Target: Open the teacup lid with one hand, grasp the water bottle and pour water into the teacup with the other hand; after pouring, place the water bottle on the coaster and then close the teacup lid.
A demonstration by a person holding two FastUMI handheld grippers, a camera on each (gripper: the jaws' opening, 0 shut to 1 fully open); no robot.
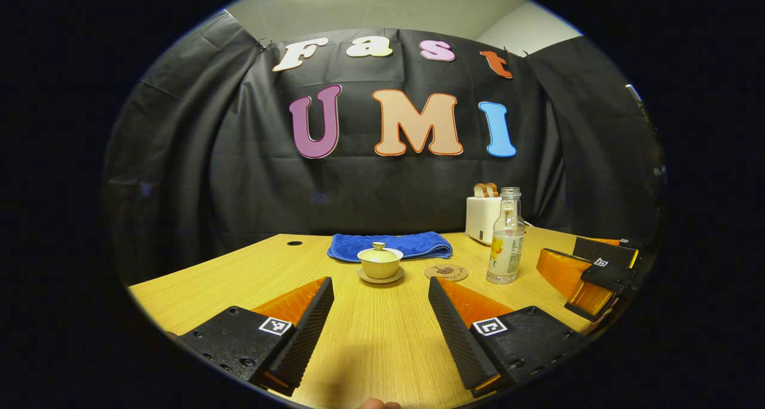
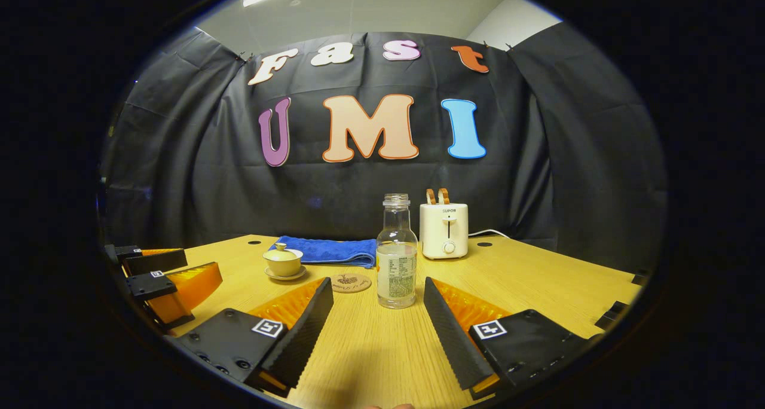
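A pale yellow teacup (image 1: 380,265) with its lid on sits on a saucer on the wooden table (image 1: 370,343), straight ahead of my left gripper (image 1: 380,286), which is open and short of the cup. A round brown coaster (image 1: 446,272) lies to the cup's right. Beside it an uncapped clear water bottle (image 1: 505,237) stands upright, partly filled. In the right gripper view the bottle (image 2: 396,252) stands just beyond my open right gripper (image 2: 378,286), with the coaster (image 2: 351,283) and the teacup (image 2: 282,261) to its left. Each gripper appears at the edge of the other's view: the right gripper (image 1: 597,271), the left gripper (image 2: 158,277).
A folded blue towel (image 1: 389,245) lies behind the teacup. A white toaster (image 2: 443,230) holding two slices of bread stands at the back near the wall, its cord trailing right. Small cable holes (image 1: 294,243) mark the table's far side.
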